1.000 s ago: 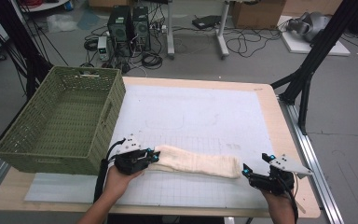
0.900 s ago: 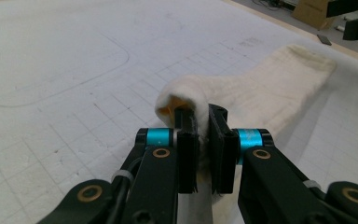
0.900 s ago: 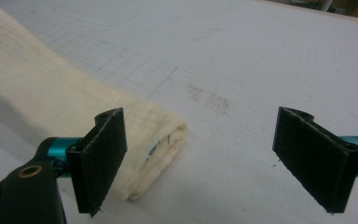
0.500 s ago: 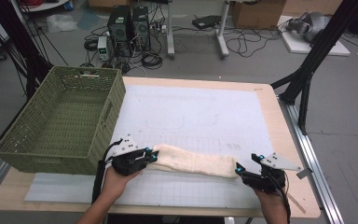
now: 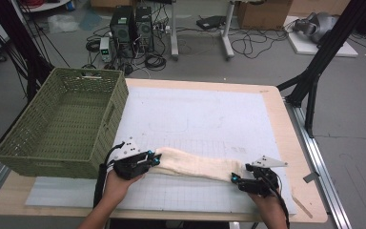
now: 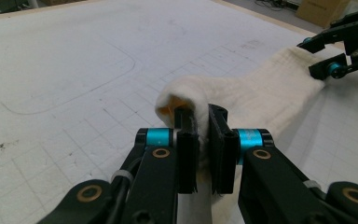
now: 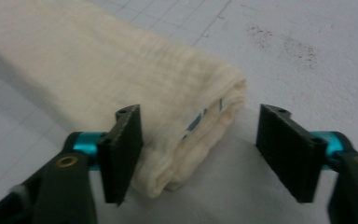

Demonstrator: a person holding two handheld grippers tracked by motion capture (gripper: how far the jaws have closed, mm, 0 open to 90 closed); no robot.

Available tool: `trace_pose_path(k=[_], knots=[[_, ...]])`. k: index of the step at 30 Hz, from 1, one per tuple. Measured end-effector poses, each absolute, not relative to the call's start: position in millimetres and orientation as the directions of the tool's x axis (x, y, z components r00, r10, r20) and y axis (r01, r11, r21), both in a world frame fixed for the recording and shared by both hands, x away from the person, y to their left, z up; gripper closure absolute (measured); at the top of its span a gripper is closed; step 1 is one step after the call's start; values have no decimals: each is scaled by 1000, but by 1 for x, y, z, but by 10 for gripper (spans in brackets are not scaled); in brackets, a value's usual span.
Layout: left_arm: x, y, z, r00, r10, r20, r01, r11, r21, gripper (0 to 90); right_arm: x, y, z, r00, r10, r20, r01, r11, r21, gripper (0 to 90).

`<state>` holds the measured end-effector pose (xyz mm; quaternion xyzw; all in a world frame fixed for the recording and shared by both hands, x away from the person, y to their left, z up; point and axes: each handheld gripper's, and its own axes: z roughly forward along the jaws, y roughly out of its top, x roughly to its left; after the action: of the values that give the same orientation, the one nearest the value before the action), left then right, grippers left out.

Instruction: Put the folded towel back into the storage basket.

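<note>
While your left gripper [image 6: 204, 135] pinched the near end of the cream towel [image 5: 195, 164], its jaws nearly together on the fabric, your right gripper [image 7: 200, 149] stood wide at the towel's other end, one jaw against the folded edge. The towel lay rolled along the mat [image 5: 195, 119] at six o'clock. The green basket [image 5: 62, 124] sat at nine o'clock.

Even, bright overhead light, soft shadows; the right gripper view is blurred close up.
</note>
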<state>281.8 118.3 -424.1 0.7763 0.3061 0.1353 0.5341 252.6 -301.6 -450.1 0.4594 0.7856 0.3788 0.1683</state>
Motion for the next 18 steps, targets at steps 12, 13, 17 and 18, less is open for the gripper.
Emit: trace_pose_path(k=[12, 13, 17, 18], knots=[[280, 120, -422, 779, 618, -102, 322, -255, 912, 826, 253, -302, -447, -589, 795, 143, 590, 303, 748, 776], [280, 120, -422, 779, 618, -102, 322, -255, 912, 827, 254, -303, -447, -594, 792, 142, 587, 305, 750, 779], [277, 123, -419, 777, 622, -98, 313, -246, 917, 827, 254, -305, -442, -622, 774, 123, 544, 313, 779, 786], [276, 124, -418, 777, 623, -96, 310, -244, 919, 827, 253, -305, -441, -628, 769, 119, 531, 312, 788, 787]])
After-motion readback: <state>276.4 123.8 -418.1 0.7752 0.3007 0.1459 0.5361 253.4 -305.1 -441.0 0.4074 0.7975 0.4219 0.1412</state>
